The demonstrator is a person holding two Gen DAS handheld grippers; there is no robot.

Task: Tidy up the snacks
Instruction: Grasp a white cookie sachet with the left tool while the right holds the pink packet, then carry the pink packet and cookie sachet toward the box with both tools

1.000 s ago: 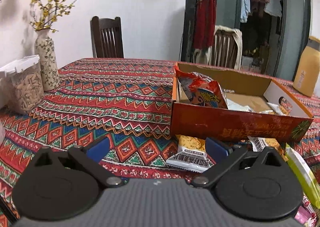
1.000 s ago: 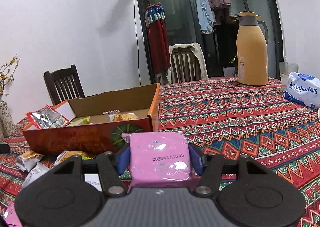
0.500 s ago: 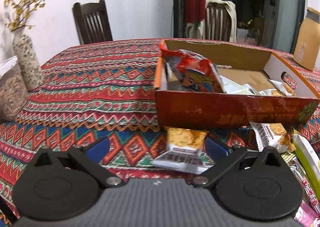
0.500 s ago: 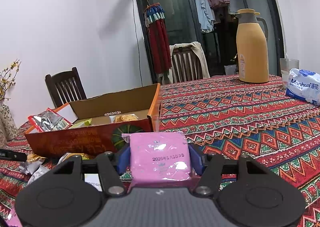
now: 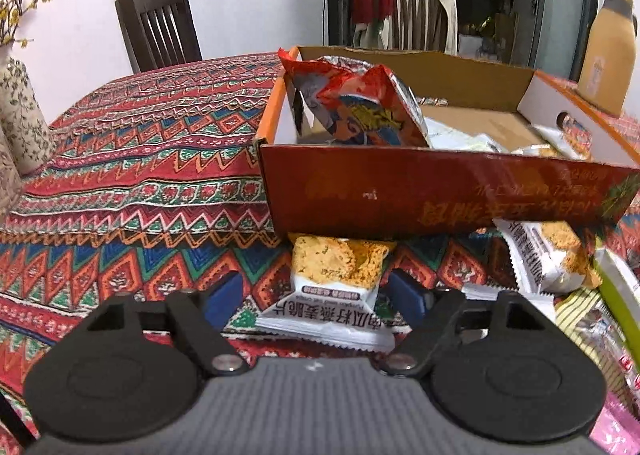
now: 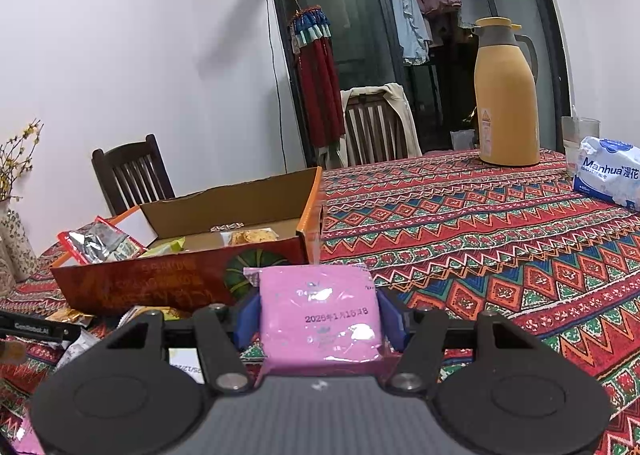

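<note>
An open red-orange cardboard box (image 5: 440, 195) holds a red chip bag (image 5: 360, 107) and other packets. In front of the box a white and yellow cracker packet (image 5: 340, 267) lies on the tablecloth. My left gripper (image 5: 314, 295) straddles it. Its jaws are closing, and a gap still shows beside the left blue pad (image 5: 224, 295). My right gripper (image 6: 318, 315) hovers in front of the box (image 6: 160, 287), shut on a pink snack packet (image 6: 318, 319) with a printed date.
More loose packets (image 5: 552, 255) lie right of the cracker packet. A vase (image 5: 20, 123) stands at the left. A yellow thermos (image 6: 506, 95), a glass (image 6: 580, 135) and a tissue pack (image 6: 608, 171) are at the far right. Chairs line the far edge.
My left gripper moved forward and down over the cracker packet, and its jaws narrowed around it. The right gripper stayed still with the pink packet.
</note>
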